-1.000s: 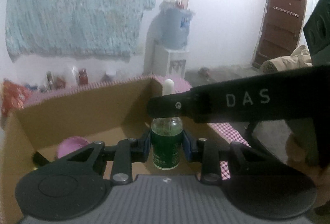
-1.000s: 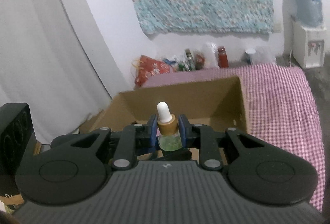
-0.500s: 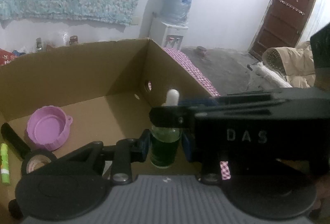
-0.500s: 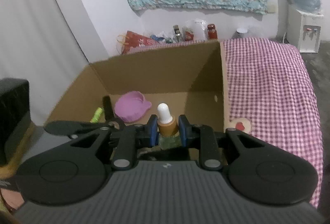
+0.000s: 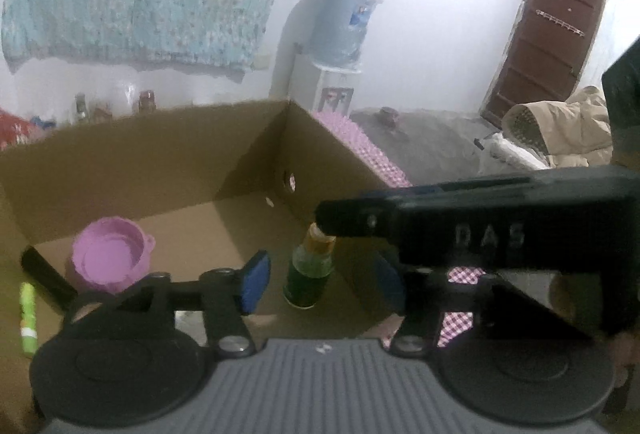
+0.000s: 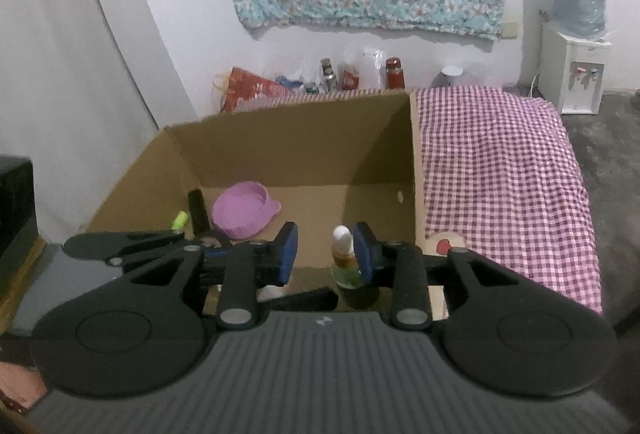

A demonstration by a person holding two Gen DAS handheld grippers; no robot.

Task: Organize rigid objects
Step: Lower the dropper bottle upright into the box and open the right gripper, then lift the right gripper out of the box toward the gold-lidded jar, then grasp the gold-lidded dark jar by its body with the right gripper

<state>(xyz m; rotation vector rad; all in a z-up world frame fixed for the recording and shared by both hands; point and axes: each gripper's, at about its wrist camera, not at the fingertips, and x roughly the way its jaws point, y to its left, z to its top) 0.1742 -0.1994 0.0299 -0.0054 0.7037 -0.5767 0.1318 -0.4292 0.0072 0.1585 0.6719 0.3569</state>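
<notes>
A small green dropper bottle (image 5: 309, 271) with a white cap (image 6: 342, 237) stands upright on the floor of a cardboard box (image 5: 140, 162). My left gripper (image 5: 322, 284) is opening; the bottle's body sits between its blue pads (image 5: 254, 282) with gaps on both sides. My right gripper (image 6: 325, 254) is also opening around the bottle's neck: the left pad is well off, and the cap sits close to the right pad (image 6: 363, 254). The right gripper's black housing (image 5: 480, 230) crosses the left wrist view and hides the bottle's cap there.
In the box's left part lie a purple bowl (image 6: 244, 210), a black stick (image 6: 198, 210) and a green marker (image 5: 28, 310). The box (image 6: 300, 146) rests on a purple checked cloth (image 6: 500, 162). A water dispenser (image 6: 576, 14) stands by the far wall.
Both grippers, shut on the bottle above the box a second ago, came down into it. Their jaws have parted and the bottle now stands free on the box floor.
</notes>
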